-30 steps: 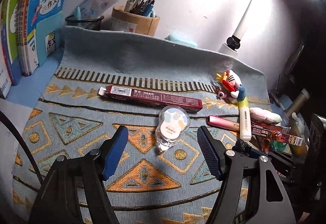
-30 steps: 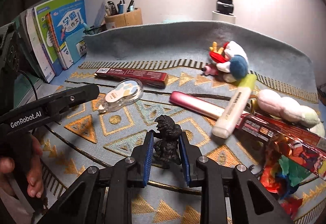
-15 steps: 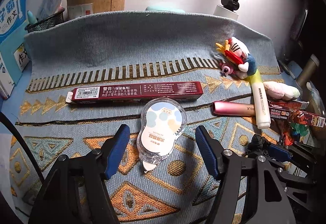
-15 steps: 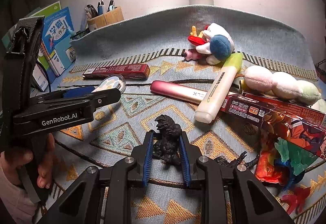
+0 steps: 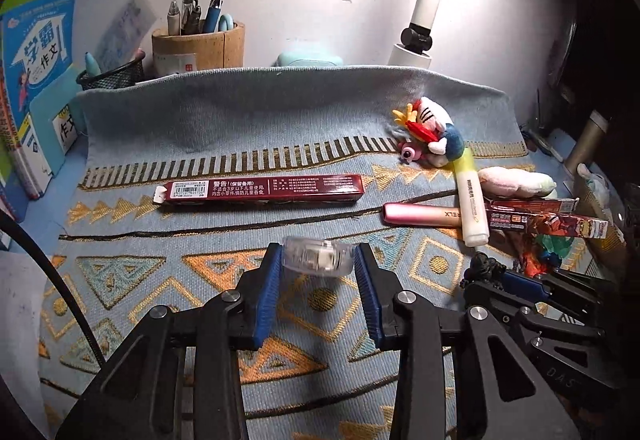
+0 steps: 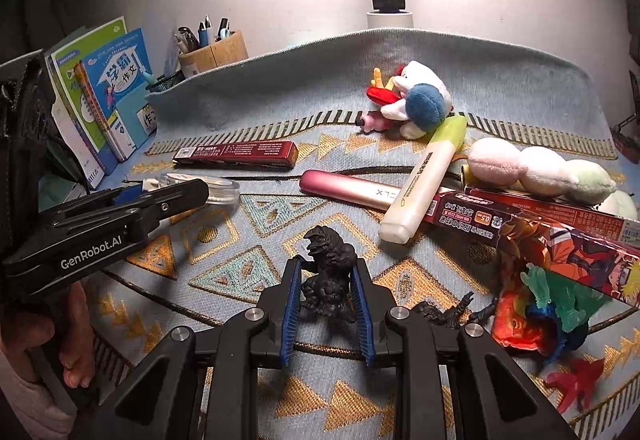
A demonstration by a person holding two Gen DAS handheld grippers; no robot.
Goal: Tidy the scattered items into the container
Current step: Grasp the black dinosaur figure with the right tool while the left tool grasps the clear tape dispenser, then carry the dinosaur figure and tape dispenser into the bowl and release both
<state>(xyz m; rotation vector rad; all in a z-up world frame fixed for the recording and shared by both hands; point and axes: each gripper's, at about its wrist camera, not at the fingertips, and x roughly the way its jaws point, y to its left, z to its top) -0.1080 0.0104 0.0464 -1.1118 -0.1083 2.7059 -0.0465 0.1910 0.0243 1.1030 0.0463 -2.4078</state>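
A: Desk mat looks cluttered — progress?
B: Left gripper clamps tape dispenser; right gripper clamps black figurine. Neither binned. Highlighter, boxes, plush remain — container unclear.

"GenRobot.AI" on the left tongs' body; "作文" on the blue book.

Left tool: blue-padded black fingers closed flat against both sides of a clear plastic correction-tape dispenser, held off the surface.
Right tool: narrow grip, pads pressing a small black monster figurine.
Left hand: fingers wrapped round the handle.
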